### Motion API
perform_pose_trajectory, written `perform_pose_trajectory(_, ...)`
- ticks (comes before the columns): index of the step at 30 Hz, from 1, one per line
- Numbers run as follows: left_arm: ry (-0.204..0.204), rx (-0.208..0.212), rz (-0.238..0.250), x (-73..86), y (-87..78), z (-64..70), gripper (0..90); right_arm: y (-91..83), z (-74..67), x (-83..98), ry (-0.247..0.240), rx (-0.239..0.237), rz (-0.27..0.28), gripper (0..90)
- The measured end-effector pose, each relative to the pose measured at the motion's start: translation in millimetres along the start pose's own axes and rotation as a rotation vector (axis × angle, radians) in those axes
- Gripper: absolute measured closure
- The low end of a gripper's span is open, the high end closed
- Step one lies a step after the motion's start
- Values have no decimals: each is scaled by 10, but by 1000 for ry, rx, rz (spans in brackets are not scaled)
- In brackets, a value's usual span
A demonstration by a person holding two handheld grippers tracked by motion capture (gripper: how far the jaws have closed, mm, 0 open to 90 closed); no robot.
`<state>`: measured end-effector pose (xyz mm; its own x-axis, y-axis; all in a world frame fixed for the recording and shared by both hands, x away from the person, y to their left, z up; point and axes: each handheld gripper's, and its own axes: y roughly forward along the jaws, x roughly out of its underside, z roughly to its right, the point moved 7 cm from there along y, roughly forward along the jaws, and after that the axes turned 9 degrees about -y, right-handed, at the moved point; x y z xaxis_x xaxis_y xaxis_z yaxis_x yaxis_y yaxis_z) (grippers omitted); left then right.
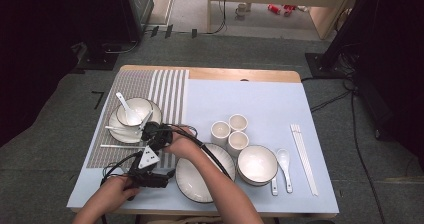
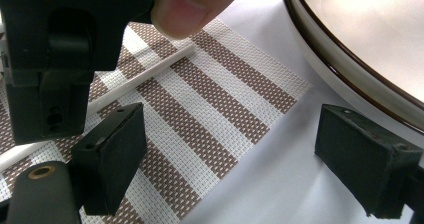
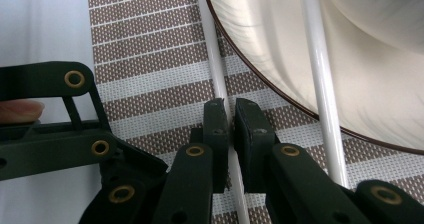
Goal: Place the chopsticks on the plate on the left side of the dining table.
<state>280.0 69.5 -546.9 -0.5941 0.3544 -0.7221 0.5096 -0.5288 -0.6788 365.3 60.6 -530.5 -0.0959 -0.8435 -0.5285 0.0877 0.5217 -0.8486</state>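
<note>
— So, what is the right gripper [image 3: 231, 126] doing?
— Its jaws are pinched onto a white chopstick [image 3: 216, 74] that lies on the striped placemat [image 3: 145, 49], just beside the rim of the plate [image 3: 280, 64]. A second chopstick [image 3: 320, 84] rests across that plate's edge.
— And the left gripper [image 2: 230, 159]?
— Its jaws stand wide apart with nothing between them, low over the placemat corner and the pale blue cloth [image 2: 270, 184], beside a large dark-rimmed plate [image 2: 350, 59].
</note>
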Motion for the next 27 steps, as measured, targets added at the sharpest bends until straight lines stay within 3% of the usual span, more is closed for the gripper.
perform_pose_trajectory(10, -1, 0, 1, 1, -1, 0, 134, -37, -26, 49, -16, -10, -11, 852)
perform_pose_trajectory(18, -1, -3, -1, 3, -1, 3, 134, 28, -55, -59, -43, 4, 4, 848)
perform_pose_trajectory(27, -1, 0, 1, 2, -2, 0, 133, -3, -53, -21, -47, -18, -34, 853)
